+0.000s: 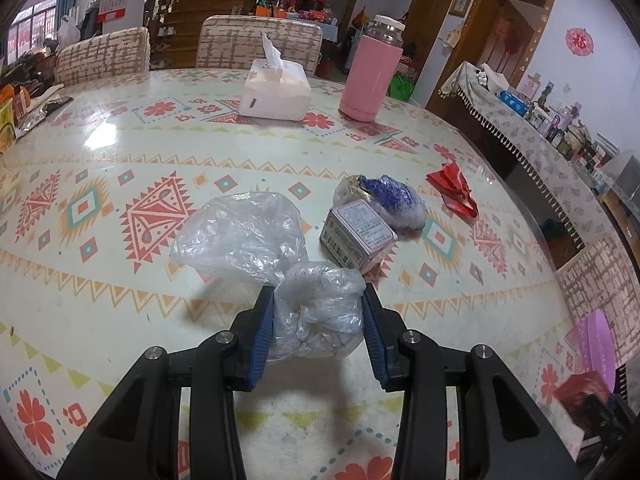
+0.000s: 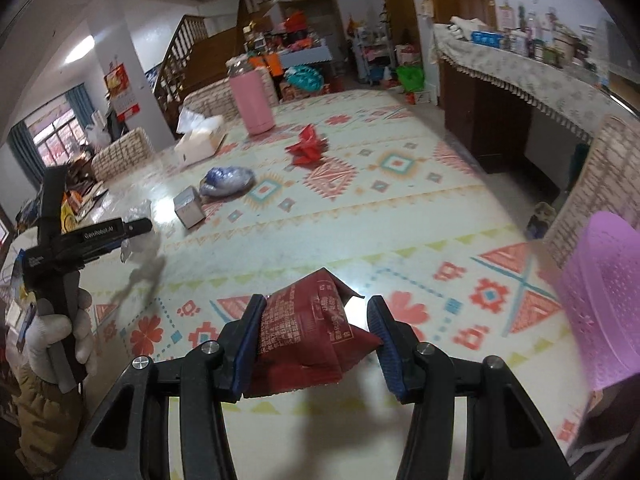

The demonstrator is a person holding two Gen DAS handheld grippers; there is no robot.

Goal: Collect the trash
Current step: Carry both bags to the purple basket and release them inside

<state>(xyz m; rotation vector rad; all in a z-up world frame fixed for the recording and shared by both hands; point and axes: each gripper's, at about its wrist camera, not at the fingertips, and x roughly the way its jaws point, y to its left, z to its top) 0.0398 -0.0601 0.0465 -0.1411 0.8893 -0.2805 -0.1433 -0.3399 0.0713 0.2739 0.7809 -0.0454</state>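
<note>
The left gripper [image 1: 318, 320] is clamping a crumpled clear plastic bag [image 1: 248, 236] above the patterned tablecloth [image 1: 120, 152]. Only the right wrist view is showing the right gripper [image 2: 316, 334] pinching a dark red printed snack packet [image 2: 310, 336] beside a purple perforated plastic basket [image 2: 604, 300], and the gloved hand [image 2: 52, 332] gripping the other tool.

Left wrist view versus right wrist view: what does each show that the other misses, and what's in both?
Only the left wrist view: the left gripper shut on the clear plastic bag.
Only the right wrist view: the right gripper holding the dark red wrapper, and the gloved hand.
Both: small box, blue-and-white bag, red wrapper, pink bottle, tissue box.
</note>
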